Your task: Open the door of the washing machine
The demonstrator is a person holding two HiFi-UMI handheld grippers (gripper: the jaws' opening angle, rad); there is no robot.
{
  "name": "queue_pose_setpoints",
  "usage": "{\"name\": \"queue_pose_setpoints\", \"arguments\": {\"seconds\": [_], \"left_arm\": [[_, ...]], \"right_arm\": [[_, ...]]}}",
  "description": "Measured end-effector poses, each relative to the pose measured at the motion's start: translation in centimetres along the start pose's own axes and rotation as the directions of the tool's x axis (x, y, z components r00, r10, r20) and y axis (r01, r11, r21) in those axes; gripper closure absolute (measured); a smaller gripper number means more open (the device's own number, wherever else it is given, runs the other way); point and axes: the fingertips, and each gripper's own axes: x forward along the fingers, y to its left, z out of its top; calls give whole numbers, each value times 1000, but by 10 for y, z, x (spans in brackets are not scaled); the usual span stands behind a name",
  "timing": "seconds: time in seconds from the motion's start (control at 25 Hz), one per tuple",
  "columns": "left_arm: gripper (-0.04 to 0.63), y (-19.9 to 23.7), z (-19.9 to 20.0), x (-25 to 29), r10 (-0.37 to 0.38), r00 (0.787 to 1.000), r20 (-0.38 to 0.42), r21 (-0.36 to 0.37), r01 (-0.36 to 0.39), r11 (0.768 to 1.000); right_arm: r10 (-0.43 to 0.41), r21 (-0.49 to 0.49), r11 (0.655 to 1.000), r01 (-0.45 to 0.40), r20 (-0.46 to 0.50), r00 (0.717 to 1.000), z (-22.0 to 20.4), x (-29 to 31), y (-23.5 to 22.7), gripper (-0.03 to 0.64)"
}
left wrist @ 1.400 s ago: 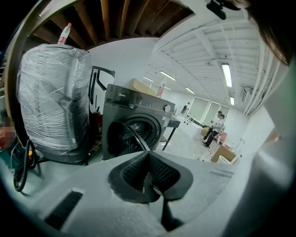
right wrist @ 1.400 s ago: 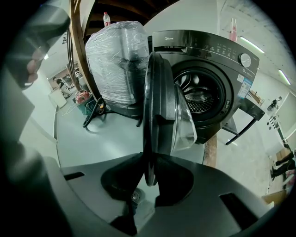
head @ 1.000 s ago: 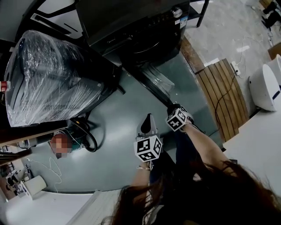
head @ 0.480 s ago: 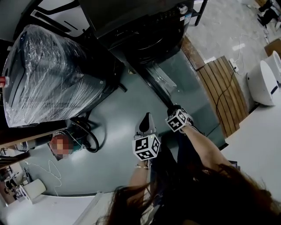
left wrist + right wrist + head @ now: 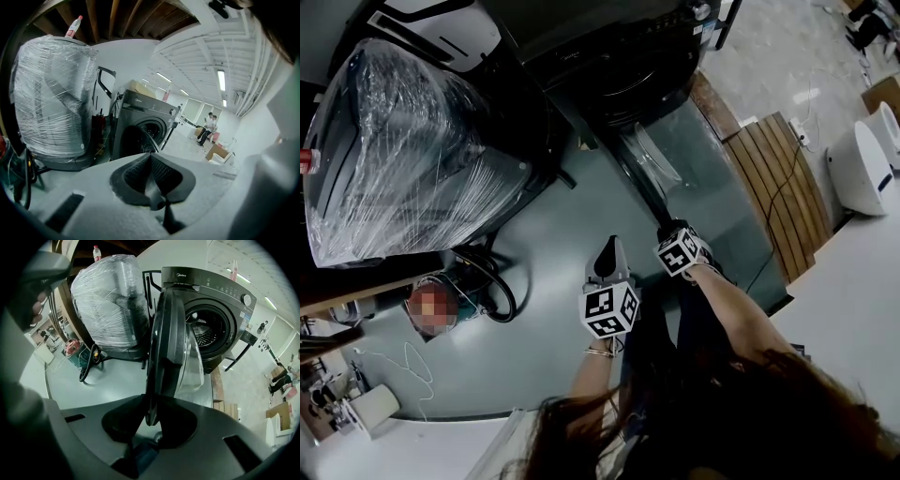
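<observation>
In the head view the washing machine (image 5: 619,56) is cut off by the top edge, and the person's hair covers the bottom of the picture. The right gripper (image 5: 668,229) is mostly hidden there under its marker cube, so its jaws cannot be read from above. A red-capped bottle (image 5: 307,159) is clipped by the left border.

Against the earlier head pictures, the door (image 5: 642,178) has swung further out from the drum. Both grippers have drawn back with it, and the machine now sits higher in the frame.

Only the right gripper view shows the grip. The door (image 5: 164,348) stands edge-on, its rim caught between the jaws of the right gripper (image 5: 152,418), which have just been easing wider. The open drum of the washing machine (image 5: 220,310) lies behind its glass bowl.

The left gripper view shows the left gripper (image 5: 150,158) closed on nothing, its pads meeting. It also shows two people (image 5: 207,129) far down the hall, seen in no other view. The film-wrapped appliance (image 5: 403,159) stands just left of the machine
</observation>
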Motion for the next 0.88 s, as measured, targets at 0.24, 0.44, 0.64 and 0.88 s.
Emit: {"name": "queue_pose_setpoints", "arguments": {"seconds": [0.24, 0.44, 0.64, 0.88], "left_arm": [[584, 16, -4, -14, -7, 1000, -2, 4, 7, 1000], [584, 30, -8, -26, 2, 1000, 1, -4, -2, 1000], [584, 44, -8, -34, 19, 1000, 11, -19, -19, 1000], [584, 64, -10, -43, 47, 999, 19, -37, -46, 998]], "right_arm": [[-2, 27, 1000, 2, 10, 1000, 5, 4, 24, 540], [19, 25, 999, -19, 12, 1000, 12, 7, 49, 532], [46, 26, 999, -46, 12, 999, 20, 12, 70, 526], [76, 15, 997, -77, 19, 997, 29, 18, 93, 517]]}}
